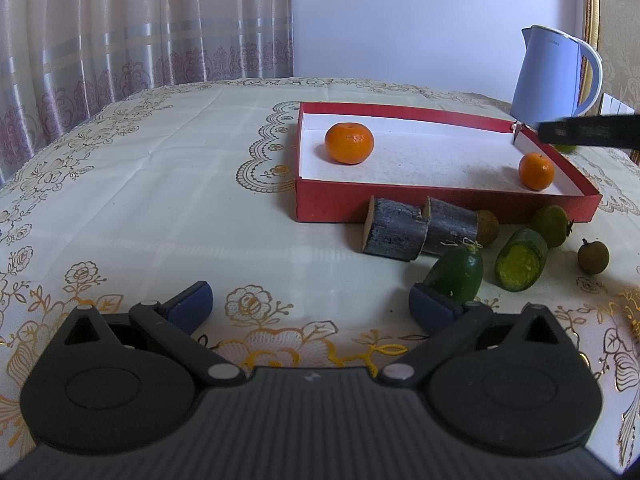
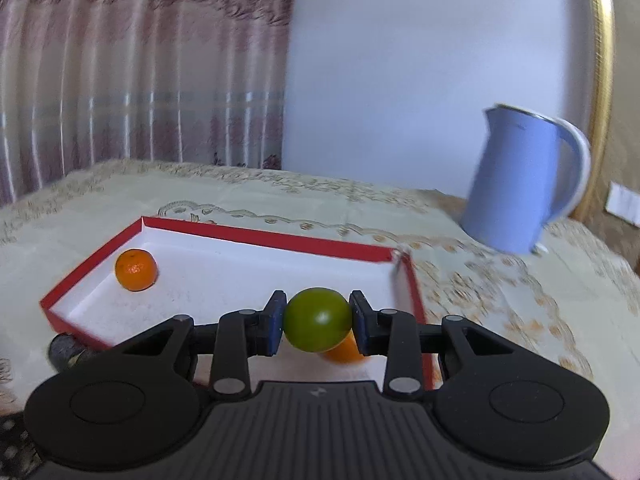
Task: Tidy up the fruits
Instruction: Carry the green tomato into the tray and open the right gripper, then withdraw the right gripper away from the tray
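The right gripper [image 2: 318, 322] pinched a round green fruit [image 2: 317, 319] between its two blue pads [image 2: 275, 322], one pad on each side of the fruit's widest part, and held it above the near right part of the red tray [image 2: 256, 236]. To do this step well, I judged the fruit should be carried a little further in over bare white floor, clear of the orange [image 2: 344, 350] that sat directly beneath and behind it, then lowered until it nearly touched before the pads let go, since a ball like this would roll on the flat floor. The fruit looked smooth, glossy and olive green with a darker patch on its front. A second orange [image 2: 135, 269] lay in the tray's far left corner, well apart. The left gripper [image 1: 310, 308] hung with its jaws spread wide and nothing between them, over the tablecloth [image 1: 160, 184], near the cut green pieces [image 1: 520, 260], dark log-like chunks [image 1: 396, 232] and small brownish fruits [image 1: 593, 256] waiting outside the tray's front wall. A blue kettle [image 2: 516, 184] stood beyond.
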The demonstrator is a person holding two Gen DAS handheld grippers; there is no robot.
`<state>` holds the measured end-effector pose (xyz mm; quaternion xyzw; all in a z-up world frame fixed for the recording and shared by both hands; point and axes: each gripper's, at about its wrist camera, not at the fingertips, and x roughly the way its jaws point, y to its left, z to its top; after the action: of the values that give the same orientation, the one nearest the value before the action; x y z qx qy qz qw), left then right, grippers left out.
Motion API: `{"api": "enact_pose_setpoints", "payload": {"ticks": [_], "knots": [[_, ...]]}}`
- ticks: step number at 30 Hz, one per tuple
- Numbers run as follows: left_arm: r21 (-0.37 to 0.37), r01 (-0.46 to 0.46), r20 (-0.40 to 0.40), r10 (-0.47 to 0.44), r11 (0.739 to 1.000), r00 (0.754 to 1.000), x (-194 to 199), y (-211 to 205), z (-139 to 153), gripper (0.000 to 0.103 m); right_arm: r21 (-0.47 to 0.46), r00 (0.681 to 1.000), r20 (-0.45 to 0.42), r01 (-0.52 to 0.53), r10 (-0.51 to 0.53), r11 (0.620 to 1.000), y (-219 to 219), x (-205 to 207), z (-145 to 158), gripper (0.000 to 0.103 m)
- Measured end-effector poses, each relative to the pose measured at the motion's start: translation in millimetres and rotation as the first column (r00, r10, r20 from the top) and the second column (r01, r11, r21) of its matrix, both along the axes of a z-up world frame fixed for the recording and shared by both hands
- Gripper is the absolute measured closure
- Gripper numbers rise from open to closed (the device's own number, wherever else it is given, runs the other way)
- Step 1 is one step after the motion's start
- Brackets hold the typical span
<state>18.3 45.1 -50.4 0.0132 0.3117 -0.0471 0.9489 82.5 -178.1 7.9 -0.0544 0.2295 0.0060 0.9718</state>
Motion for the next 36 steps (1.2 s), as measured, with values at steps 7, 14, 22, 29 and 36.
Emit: {"api": "enact_pose_setpoints", "payload": {"ticks": [7,14,22,29,36], "knots": [[-0.001,0.0,0.0,0.0,1.0,1.0,-0.2,-0.7,-0.1,0.0,-0.053,0.99,-0.139,0.003,-0.01,0.999,16.6,58.8,-28.9,0.07],[-0.006,0.002,0.0,-0.002,1.0,1.0,-0.2,0.0,-0.3,0.0,-0.077,0.979,-0.202,0.005,-0.021,0.997,27.2,66.6,-35.6,0.07],[-0.008,0.002,-0.001,-0.002,1.0,1.0,-0.4,0.4,-0.5,0.0,-0.034,0.984,-0.176,-0.007,0.0,0.999,24.2,55.4,-25.6,0.061],[-0.007,0.002,-0.001,-0.002,1.0,1.0,0.2,0.3,-0.8,0.0,-0.027,1.0,0.016,0.006,-0.006,1.0,-3.1,-21.7,2.0,0.031],[-0.008,0.001,-0.001,-0.001,1.0,1.0,0.5,0.4,-1.0,0.0,0.042,0.982,0.027,0.187,-0.188,0.981,-63.2,-80.0,-12.5,0.031]]}}
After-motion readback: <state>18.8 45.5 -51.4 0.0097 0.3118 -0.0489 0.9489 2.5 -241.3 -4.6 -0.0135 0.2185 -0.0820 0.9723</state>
